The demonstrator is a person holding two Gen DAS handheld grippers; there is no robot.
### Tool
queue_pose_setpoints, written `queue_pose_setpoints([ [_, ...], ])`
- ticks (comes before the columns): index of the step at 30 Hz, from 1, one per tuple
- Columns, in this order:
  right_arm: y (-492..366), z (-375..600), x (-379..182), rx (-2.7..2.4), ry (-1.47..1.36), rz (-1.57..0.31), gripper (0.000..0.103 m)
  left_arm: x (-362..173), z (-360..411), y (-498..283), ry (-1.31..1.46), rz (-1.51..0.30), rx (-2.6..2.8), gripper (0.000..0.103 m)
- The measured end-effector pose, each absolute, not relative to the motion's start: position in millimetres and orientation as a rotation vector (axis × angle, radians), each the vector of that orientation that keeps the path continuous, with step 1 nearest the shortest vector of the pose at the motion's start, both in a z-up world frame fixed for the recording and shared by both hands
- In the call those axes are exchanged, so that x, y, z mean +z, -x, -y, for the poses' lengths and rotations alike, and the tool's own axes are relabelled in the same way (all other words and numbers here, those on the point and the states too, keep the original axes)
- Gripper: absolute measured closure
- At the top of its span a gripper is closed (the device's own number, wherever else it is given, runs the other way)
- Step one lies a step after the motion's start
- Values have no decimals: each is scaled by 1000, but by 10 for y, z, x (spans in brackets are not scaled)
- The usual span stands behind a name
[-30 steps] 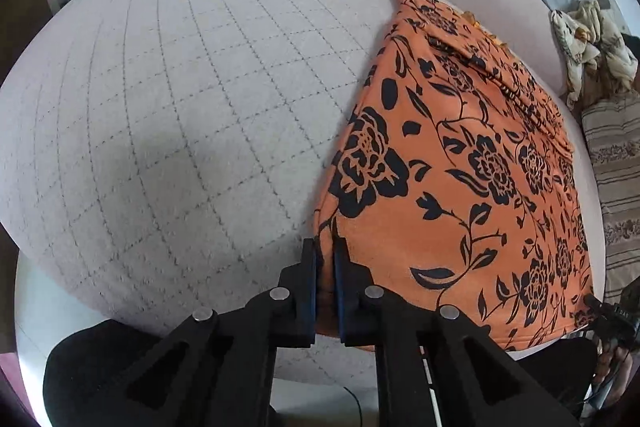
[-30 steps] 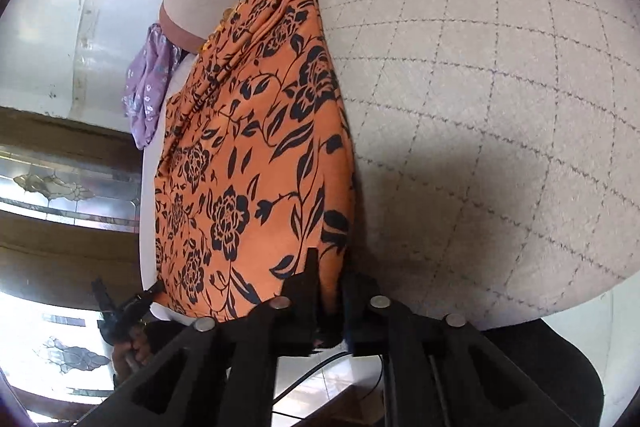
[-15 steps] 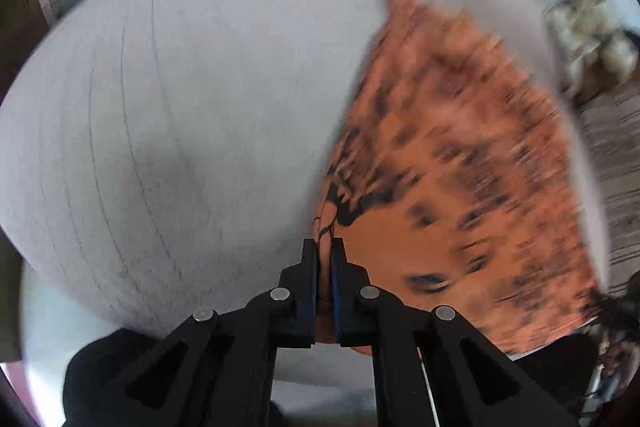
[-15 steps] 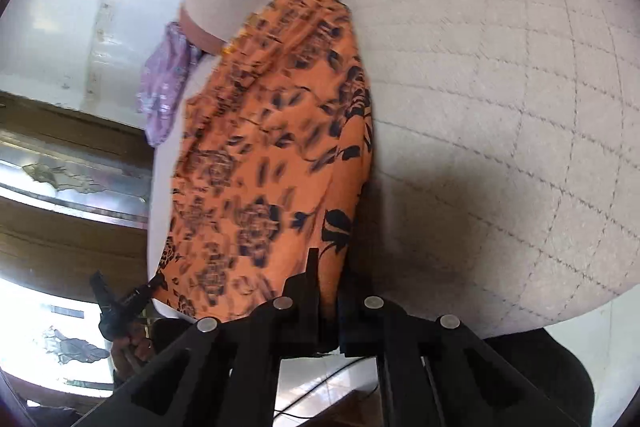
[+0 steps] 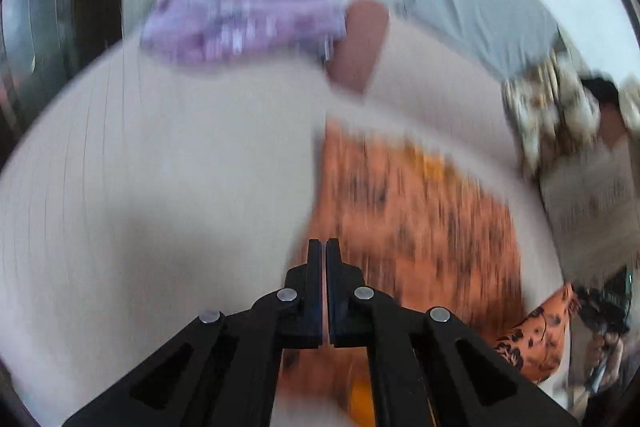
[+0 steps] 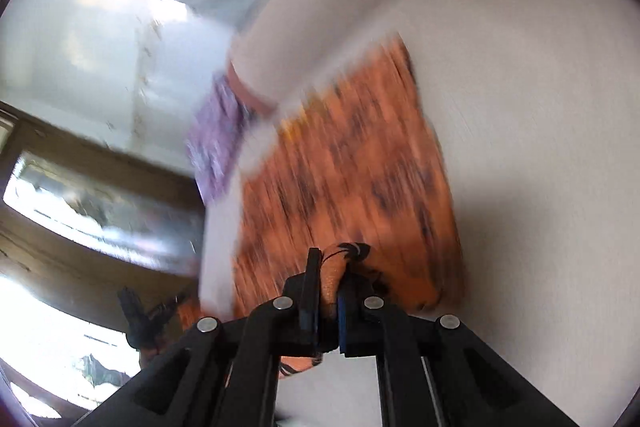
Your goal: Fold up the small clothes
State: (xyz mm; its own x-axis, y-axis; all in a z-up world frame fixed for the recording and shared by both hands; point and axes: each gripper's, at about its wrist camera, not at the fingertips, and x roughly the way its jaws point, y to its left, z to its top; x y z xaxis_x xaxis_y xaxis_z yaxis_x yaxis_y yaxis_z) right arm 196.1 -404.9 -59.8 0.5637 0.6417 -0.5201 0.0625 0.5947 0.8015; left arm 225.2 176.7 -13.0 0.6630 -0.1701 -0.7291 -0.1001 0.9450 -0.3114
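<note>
My right tool (image 6: 329, 265) is pinching a corner of the orange flowery cloth (image 6: 352, 179). My left tool (image 5: 324, 255) is squeezed shut, with the cloth's edge just under it. The cloth lies in the middle of the pale surface (image 5: 160, 187). A purple cloth (image 5: 236, 19) sits at the upper left

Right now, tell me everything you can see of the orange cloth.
The orange cloth is thin fabric with a black flower print, blurred by motion. Most of it lies on the pale quilted bed. Its near edge is bunched and pinched in the right claw. The left claw is shut at the other near corner, which seems lifted. A purple cloth lies apart, beyond it.
</note>
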Motion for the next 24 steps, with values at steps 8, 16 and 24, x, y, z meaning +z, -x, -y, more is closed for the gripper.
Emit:
queue_pose_setpoints([
  [8, -3504, 4035, -1107, 217, -886, -982, 86, -468, -1795, -3191, 367, -857, 46, 72],
  [16, -3112, 4038, -1295, 228, -870, -965, 32, -615, -1489, -1825, 428, -941, -85, 38],
  [24, -2850, 4073, -1026, 247, -852, -932, 32, -1062, -887, -1815, 545, -1079, -187, 34],
])
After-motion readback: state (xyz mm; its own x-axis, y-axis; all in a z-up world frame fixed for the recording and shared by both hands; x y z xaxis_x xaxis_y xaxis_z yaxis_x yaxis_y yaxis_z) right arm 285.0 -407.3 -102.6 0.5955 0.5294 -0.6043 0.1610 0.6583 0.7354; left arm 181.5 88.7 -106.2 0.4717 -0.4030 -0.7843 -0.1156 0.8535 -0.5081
